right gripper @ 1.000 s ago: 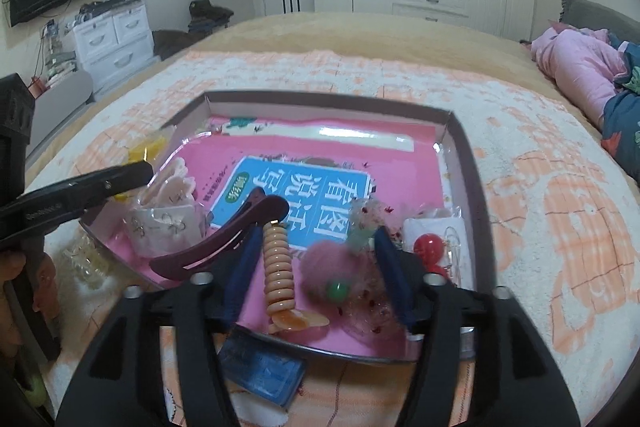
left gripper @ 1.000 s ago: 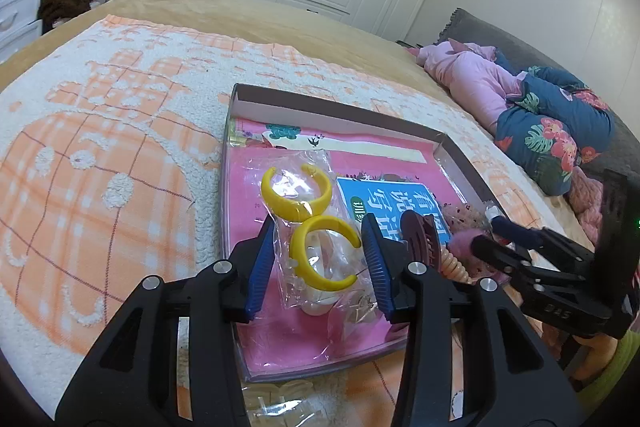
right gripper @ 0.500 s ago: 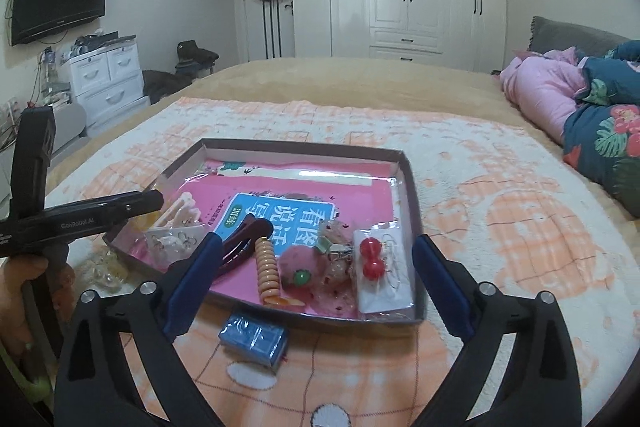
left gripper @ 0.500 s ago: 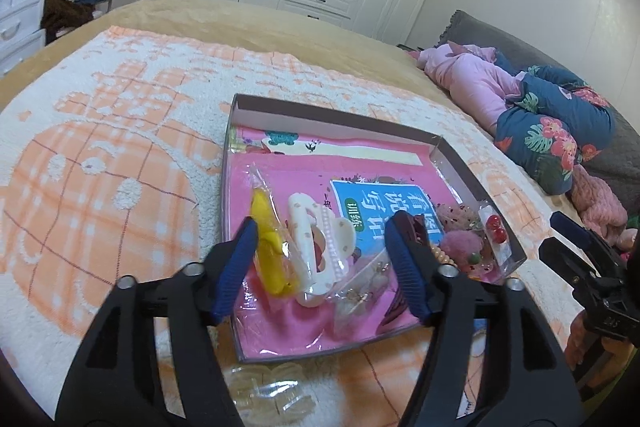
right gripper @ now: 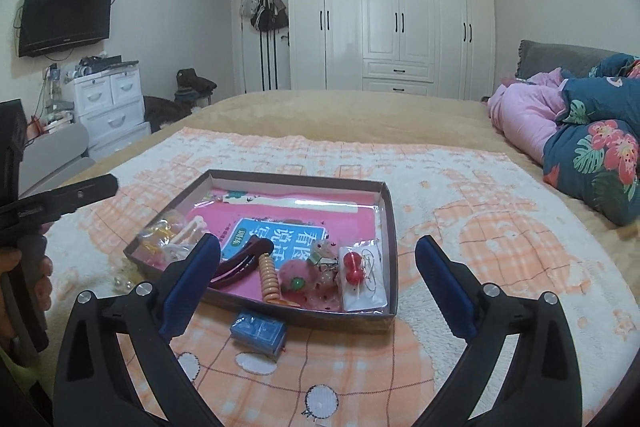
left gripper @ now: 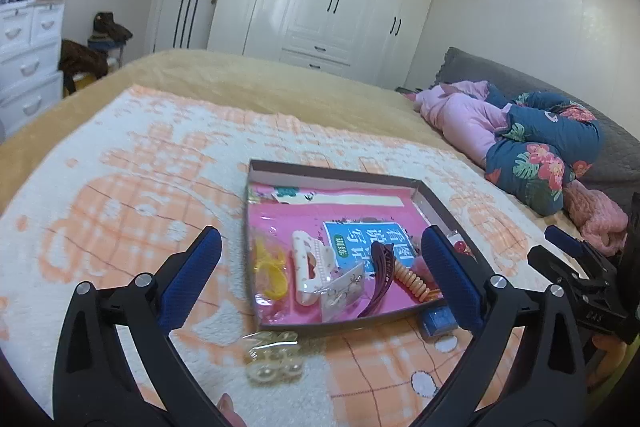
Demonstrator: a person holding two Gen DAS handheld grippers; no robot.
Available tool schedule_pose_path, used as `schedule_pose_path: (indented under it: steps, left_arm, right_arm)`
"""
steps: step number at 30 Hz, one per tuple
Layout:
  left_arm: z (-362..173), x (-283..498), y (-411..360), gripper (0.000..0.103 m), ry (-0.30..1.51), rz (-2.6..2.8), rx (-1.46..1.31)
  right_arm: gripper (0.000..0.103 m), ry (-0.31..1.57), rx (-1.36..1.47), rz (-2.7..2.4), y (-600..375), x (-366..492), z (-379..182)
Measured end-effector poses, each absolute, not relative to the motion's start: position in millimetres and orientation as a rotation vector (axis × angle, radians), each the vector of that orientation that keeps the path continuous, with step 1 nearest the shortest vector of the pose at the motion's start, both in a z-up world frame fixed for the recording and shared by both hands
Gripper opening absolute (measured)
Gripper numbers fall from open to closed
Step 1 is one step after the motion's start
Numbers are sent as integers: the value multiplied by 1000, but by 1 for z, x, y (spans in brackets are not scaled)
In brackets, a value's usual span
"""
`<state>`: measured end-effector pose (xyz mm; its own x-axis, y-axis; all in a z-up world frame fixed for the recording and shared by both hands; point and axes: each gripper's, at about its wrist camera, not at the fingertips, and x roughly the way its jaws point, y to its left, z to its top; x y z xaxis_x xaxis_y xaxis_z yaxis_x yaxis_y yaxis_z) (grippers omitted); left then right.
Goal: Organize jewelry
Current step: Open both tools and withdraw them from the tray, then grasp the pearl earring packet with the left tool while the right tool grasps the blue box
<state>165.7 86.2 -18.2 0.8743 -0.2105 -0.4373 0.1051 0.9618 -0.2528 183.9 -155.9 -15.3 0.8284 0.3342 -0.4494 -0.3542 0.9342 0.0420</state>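
A bedroom with white wardrobes is surrounding a bed, and a fluffy white-and-orange checked blanket (right gripper: pixel 480 227) is serving as the work surface. At the left, just off the box's near corner, a clear packet of pearl-like beads (left gripper: pixel 272 357) is lying on the blanket, not yet tidied. The shallow grey cardboard box with a pink printed floor (left gripper: pixel 332 173) is sitting mid-blanket, holding, from left to right, a bagged pair of yellow plastic bangles (left gripper: pixel 270 267), a white dotted hair claw (left gripper: pixel 310 267), a small clear bag of earrings (left gripper: pixel 344 291), a dark maroon hair clip (right gripper: pixel 240 263), a peach coiled hair tie (right gripper: pixel 270 277), a pink fuzzy ornament (right gripper: pixel 296 277) and a card with red beads (right gripper: pixel 354 267). A small blue packet (right gripper: pixel 258 331) is lying outside, against the box's near wall.

The left gripper (left gripper: pixel 316 279) and the right gripper (right gripper: pixel 318 283) are both hovering over the near edge with their jaws spread wide and nothing between them; both have just been opening.

The two leftovers are probably next. The bead packet is slippery and sunk into the pile, so a pinch may catch fluff or slide off; a careless reach may nudge the light box.

Compared with a second ago, the bangles and the fuzzy ornament are no longer between the pads, and both grippers are sitting farther back and higher.
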Motion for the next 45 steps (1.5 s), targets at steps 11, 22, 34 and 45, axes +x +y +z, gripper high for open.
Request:
schedule_pose_path:
  steps: [11,22,34,45]
  left_arm:
    - [-11,137,91,92,455,-117,-188]
    - [-35,123,96,92,530,-95,-160]
    - [-83,141,95,92,673,-120,-144]
    - [-105,173,100,74,761,-176,-249]
  right_arm:
    - [97,417,-70,398,-155,160,-3]
    - [97,492,-86,427,-140,156,-27]
    - [97,655,-102,414,-124,173,-70]
    - [79,850,-87,392,-97,208,-101]
